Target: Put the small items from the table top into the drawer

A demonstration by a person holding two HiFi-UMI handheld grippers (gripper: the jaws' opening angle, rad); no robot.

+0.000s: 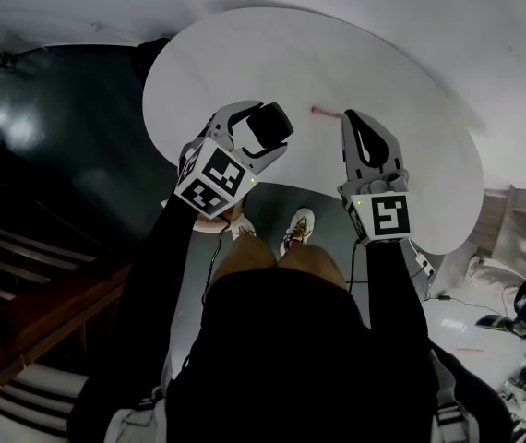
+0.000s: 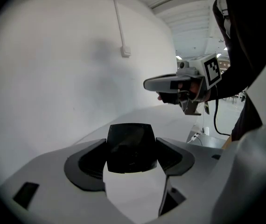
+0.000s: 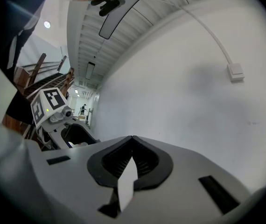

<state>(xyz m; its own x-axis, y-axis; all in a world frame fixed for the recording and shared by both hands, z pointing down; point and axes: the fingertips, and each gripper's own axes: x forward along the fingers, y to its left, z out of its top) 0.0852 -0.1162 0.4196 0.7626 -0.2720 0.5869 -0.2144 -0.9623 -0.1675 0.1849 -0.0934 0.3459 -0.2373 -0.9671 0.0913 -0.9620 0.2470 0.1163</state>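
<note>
Two tools are in my hands, and I hold both over the near edge of the round white tabletop (image 1: pixel 245 53). My left tool (image 1: pixel 258 135) is pinching a black thing (image 2: pixel 129 146), which sits right between its two jaws. I cannot tell what the black thing is. My right tool (image 1: pixel 355 123) has its jaws pressed together at the tips, with nothing between them. One small pink thing (image 1: pixel 326 112) lies on the tabletop near the middle, close to the tip of my right tool and apart from the left one. The two tools are near each other but not touching. Past the far edge is a white wall with a small white box (image 3: pixel 236 72) on it.
</note>
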